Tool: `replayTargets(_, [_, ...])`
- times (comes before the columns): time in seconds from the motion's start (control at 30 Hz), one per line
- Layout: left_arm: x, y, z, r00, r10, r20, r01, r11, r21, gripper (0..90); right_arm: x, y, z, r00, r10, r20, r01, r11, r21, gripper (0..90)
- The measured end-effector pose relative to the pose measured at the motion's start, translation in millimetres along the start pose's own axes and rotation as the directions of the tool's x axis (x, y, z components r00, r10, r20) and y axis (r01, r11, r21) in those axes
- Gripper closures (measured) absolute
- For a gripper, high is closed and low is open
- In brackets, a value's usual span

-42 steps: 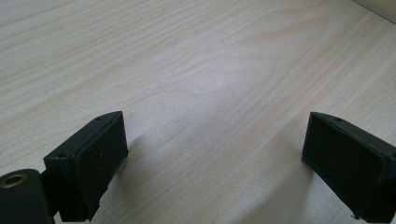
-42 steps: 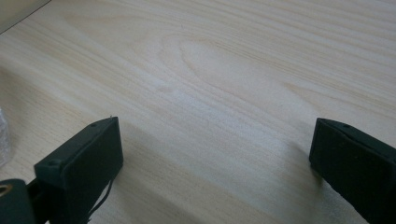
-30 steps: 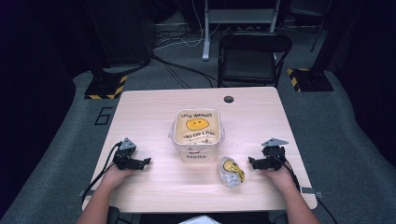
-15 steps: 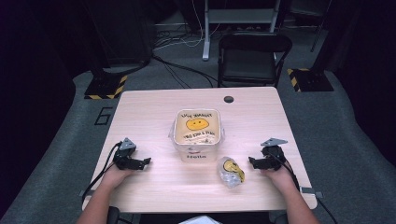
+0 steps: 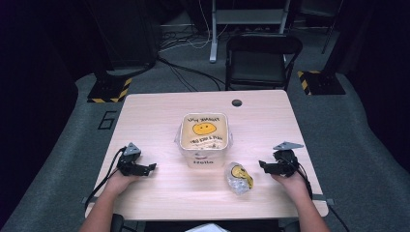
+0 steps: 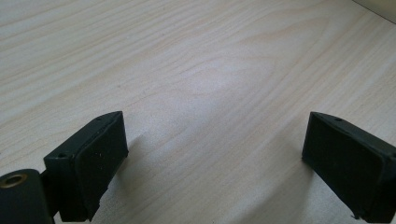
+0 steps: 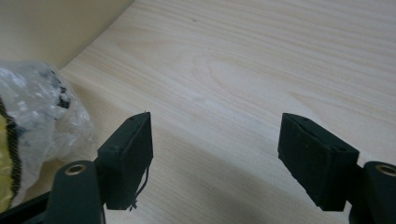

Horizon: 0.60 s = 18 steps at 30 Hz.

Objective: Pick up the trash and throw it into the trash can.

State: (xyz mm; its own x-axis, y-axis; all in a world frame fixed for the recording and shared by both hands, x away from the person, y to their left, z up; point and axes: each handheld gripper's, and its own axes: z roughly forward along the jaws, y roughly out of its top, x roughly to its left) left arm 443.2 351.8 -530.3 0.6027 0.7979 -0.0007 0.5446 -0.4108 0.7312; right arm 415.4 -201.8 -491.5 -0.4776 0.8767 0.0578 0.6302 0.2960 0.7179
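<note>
Both grippers rest low over the wooden table (image 5: 150,121) with jaws spread wide and nothing between them: the left gripper (image 5: 151,166) at about eight o'clock from the table's centre, the right gripper (image 5: 262,164) at about four o'clock. In the right gripper view, a crinkled clear bag (image 7: 32,121) with a yellow patch lies just beside the left jaw, at nine o'clock. In the high view that bag (image 5: 239,177) sits at five o'clock from a square tub (image 5: 203,137) in the middle of the table. The likely risk is that thin, slippery plastic slides or crumples out of a pinch, or a jaw nudges the tub. The tub's lid shows a yellow smiley with blurred lettering; the front appears to read "Hello".
</note>
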Motion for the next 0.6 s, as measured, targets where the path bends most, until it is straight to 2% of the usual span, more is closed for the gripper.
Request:
replayTargets(0.33, [0.0,0.0,0.0,1.0000,0.000,0.000,0.000,1.0000,0.000,6.3,13.7,6.9,-13.2,0.9986,-0.049,-0.021,0.048,0.998,-0.051,32.1])
replayTargets(0.6, [0.0,0.0,0.0,1.0000,0.000,0.000,0.000,1.0000,0.000,6.3,25.8,12.5,-21.7,0.9953,-0.081,-0.053,0.077,0.994,-0.073,31.2])
